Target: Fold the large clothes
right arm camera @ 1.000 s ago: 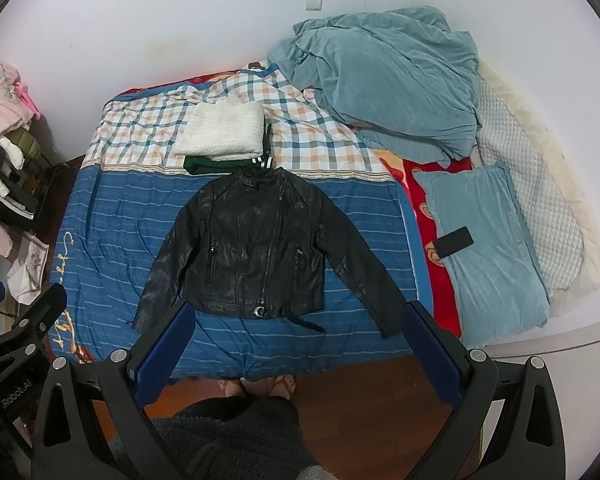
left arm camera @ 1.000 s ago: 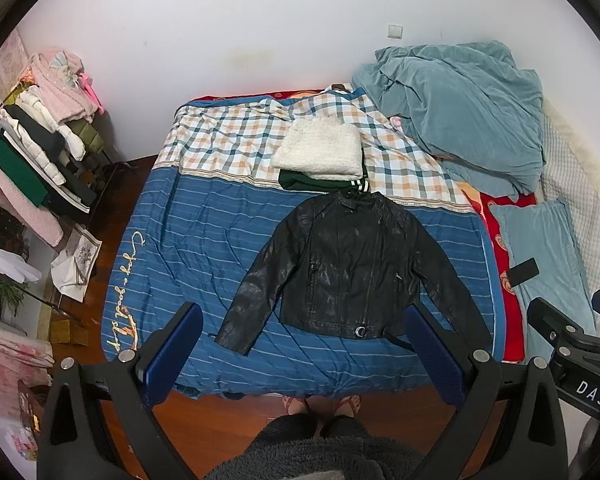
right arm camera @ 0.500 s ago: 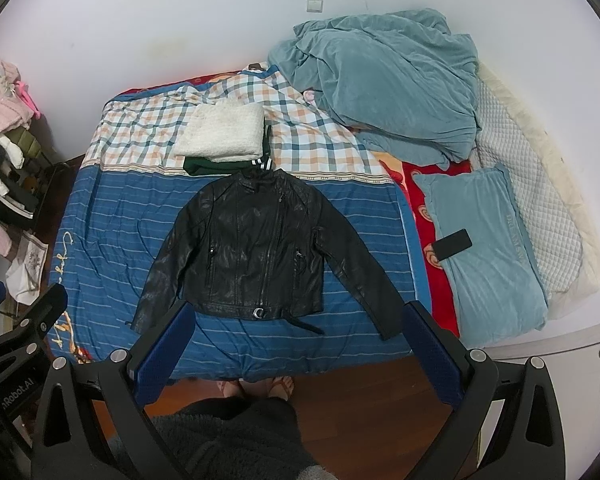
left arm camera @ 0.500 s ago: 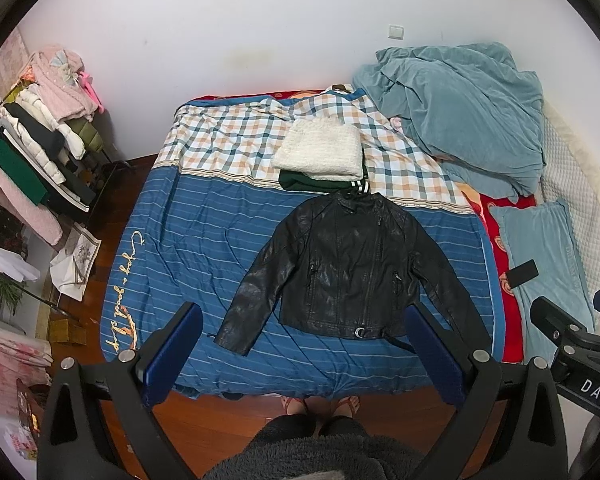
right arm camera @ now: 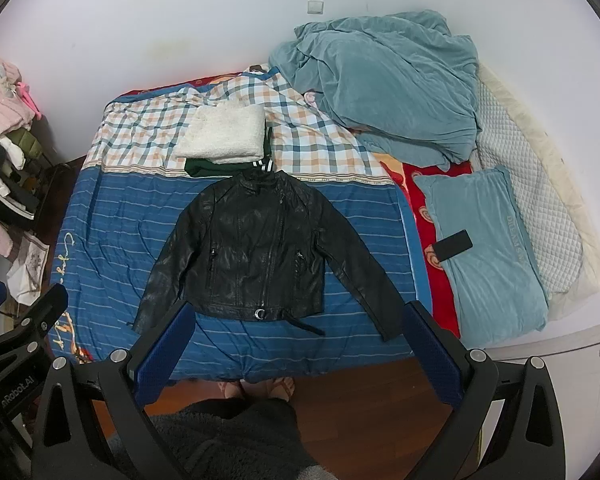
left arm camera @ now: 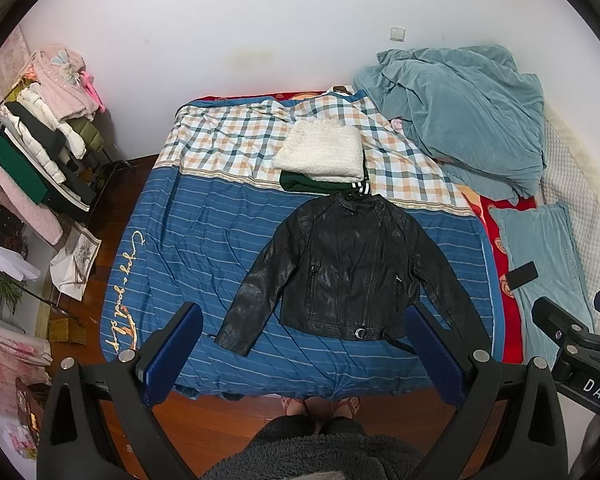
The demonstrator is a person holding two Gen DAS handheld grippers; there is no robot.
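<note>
**Jacket laid out, nothing grabbed yet**

So the black jacket (left arm camera: 352,272) is lying flat, front up, on the bed (left arm camera: 204,248), sleeves spread, collar just below a folded pile (left arm camera: 320,152), probably so both sleeves are reachable for folding. The person is standing at the foot, holding the left hand-held gripper (left arm camera: 300,352) and right hand-held gripper (right arm camera: 296,352) high above it, both released and empty. Compared with a second ago, basically nothing is changing, the view's just drifting a hair.
</note>
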